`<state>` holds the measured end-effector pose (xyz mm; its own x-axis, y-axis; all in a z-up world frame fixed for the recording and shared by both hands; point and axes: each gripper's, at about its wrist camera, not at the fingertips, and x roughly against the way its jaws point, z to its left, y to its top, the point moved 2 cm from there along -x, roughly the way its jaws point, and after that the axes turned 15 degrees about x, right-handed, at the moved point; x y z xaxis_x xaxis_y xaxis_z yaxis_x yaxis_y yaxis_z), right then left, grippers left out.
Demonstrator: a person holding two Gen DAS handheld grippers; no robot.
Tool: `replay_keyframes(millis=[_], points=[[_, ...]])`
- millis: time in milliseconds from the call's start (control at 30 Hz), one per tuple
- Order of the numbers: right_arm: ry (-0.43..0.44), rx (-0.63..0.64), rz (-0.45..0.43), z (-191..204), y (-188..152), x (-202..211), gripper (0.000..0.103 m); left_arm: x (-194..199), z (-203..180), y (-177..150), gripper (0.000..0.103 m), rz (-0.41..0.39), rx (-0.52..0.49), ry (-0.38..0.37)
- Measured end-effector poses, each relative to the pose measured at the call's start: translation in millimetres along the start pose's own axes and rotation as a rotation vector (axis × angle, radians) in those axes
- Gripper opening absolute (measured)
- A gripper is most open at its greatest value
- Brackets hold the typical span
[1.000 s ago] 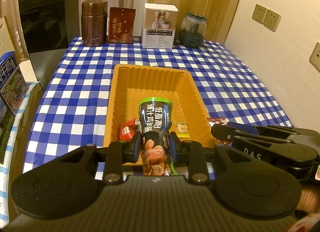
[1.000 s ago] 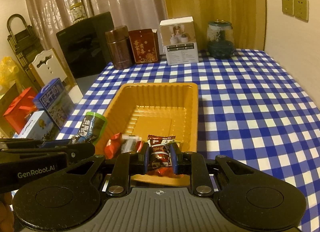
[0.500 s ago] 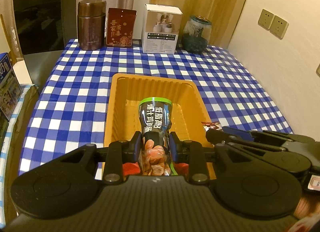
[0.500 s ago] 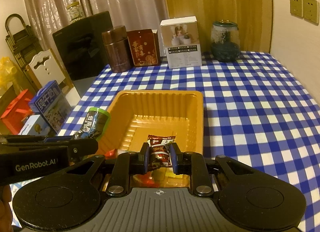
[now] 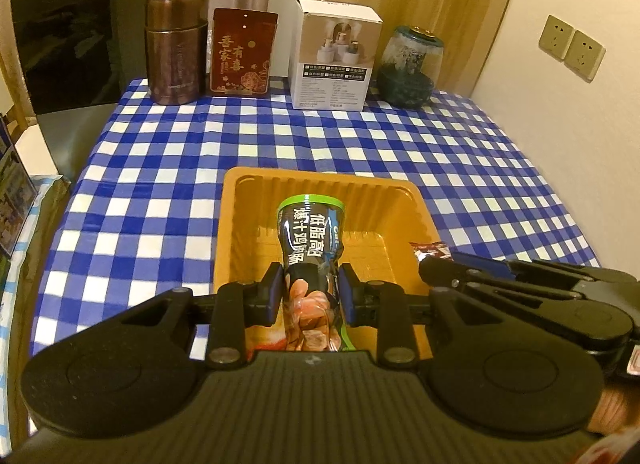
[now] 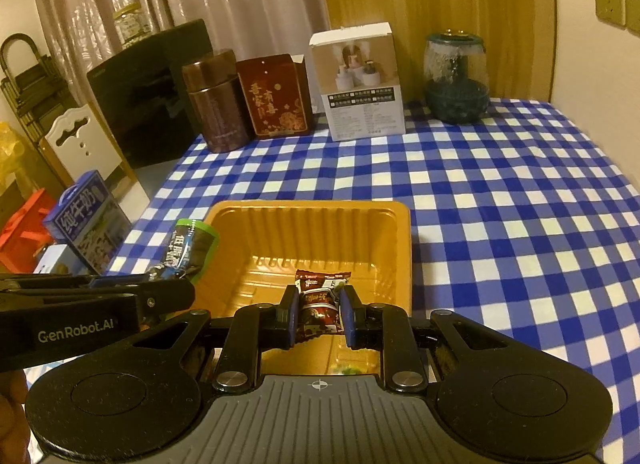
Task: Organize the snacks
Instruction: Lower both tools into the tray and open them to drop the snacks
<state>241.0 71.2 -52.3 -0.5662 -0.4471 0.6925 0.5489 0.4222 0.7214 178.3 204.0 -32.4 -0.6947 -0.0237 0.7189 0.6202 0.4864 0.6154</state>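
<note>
My left gripper [image 5: 311,292] is shut on a long dark snack pouch with a green end [image 5: 312,248] and holds it above the near end of the orange tray [image 5: 320,182]. My right gripper [image 6: 319,314] is shut on a small red-brown snack packet [image 6: 320,300], also over the tray's near end [image 6: 312,210]. The two grippers sit side by side. The right gripper shows in the left wrist view [image 5: 424,270] with the packet's end sticking out [image 5: 430,250]. The pouch shows in the right wrist view [image 6: 192,242]. The tray's near floor is hidden.
The tray stands on a blue-and-white checked tablecloth [image 5: 160,168]. At the back stand a brown canister [image 5: 176,48], a red box [image 5: 242,54], a white box [image 5: 334,54] and a glass jar [image 5: 408,62]. A wall is at the right; cartons lie off the left edge [image 6: 86,220].
Both grippers have drawn back and risen with their snacks held. The tray now looks farther away, and the small snacks at its near end have dropped out of view.
</note>
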Motion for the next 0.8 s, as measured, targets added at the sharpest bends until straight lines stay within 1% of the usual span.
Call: replay_keyframes(millis=[333,400,633,800], points=[[-0.001,-0.045,0.014,-16.3,0.5,-19.6,0.023,-35.7,-3.0,9.3,0.027,0.027,0.008,-0.013],[-0.003,-0.05,0.018,-18.7,-1.2,-21.4,0.023,-40.4,-2.1,8.3,0.032,0.021,0.001,0.004],[0.004,-0.066,0.03,-22.8,-7.8,-24.3,0.023,-34.9,2.4,3.6,0.032,0.008,0.006,0.022],[0.016,-0.067,0.029,-18.3,-7.6,-23.8,0.023,-27.2,4.2,1.7,0.032,0.003,0.002,0.027]])
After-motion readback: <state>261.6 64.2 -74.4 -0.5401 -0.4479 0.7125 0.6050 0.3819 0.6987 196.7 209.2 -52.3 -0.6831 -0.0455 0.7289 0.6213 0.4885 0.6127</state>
